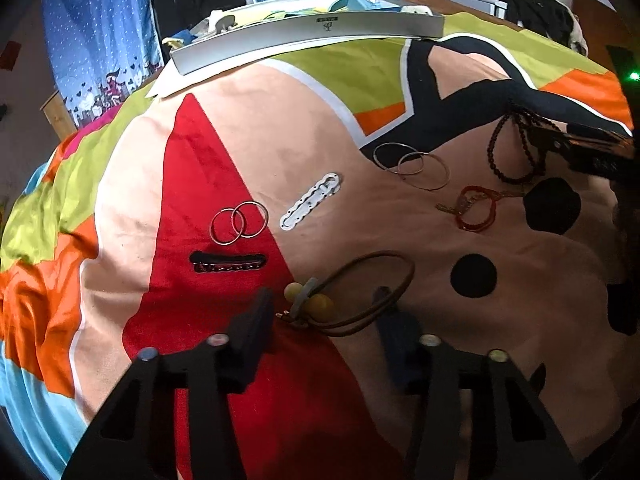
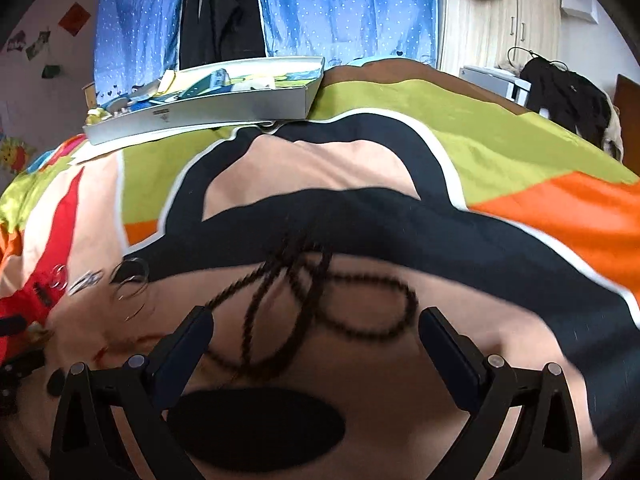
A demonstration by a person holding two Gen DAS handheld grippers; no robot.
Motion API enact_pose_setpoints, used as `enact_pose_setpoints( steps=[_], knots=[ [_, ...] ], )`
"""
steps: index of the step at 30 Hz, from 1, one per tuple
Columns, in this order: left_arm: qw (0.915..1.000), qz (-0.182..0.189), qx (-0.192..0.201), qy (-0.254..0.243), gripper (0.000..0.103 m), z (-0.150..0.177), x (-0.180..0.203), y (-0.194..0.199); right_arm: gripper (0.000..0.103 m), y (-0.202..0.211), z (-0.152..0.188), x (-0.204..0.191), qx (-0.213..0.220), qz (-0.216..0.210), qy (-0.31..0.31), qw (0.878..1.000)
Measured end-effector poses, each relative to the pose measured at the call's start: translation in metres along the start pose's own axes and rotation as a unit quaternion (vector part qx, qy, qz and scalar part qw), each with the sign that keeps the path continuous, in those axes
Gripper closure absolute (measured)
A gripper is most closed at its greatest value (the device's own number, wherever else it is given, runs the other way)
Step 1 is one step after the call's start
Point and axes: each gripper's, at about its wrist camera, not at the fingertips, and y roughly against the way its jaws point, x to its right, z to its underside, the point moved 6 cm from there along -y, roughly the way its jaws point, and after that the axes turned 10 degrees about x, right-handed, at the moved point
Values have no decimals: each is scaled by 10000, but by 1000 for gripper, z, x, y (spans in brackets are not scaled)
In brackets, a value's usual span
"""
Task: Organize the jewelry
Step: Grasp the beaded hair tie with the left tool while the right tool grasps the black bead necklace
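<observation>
Jewelry lies scattered on the bedspread [image 1: 304, 120]; the grey box [image 1: 308, 32] sits at the far edge of the bed, well apart from all of it. Box contents are unclear, so whether any piece is already stored cannot be told. Judged early: most pieces remain to be gathered.

Left claw [image 1: 324, 300]: jaws wide, empty, straddling the brown cord necklace [image 1: 372, 292] with its two yellow beads. The cord lies between the fingers, no grip yet.

Right claw [image 2: 316, 320]: jaws wide, empty, hovering over the dark beaded necklace [image 2: 320, 308]; the view is blurred. The strand is long, looped over itself several times, partly on the black band of the print. Judged likely to trail or snag if lifted by one loop.

Left to sort:
- two small silver rings [image 1: 239, 222], overlapping
- two thin hoops [image 1: 412, 166], overlapping
- white clip [image 1: 310, 201]
- dark hair clip [image 1: 227, 263]
- red cord bracelet [image 1: 478, 208]
</observation>
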Motion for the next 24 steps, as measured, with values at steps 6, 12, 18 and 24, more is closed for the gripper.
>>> enact_pose_setpoints(
  steps=[6,12,18,24],
  knots=[
    [10000,15,-79,53,84,-4,-1,-5,8,-22,-3,6,-129,-156,-159,9997],
    [9993,316,-89,159,84,-18,11,-10,30,-23,1,2,-170,-216,-115,9996],
    [9982,544,-78,223,84,-33,28,-18,62,-20,3,0,-121,-272,-52,9995],
    [9969,630,-36,479,85,-47,32,-19,91,-15,1,-6,-27,-382,-25,9993]
  ],
)
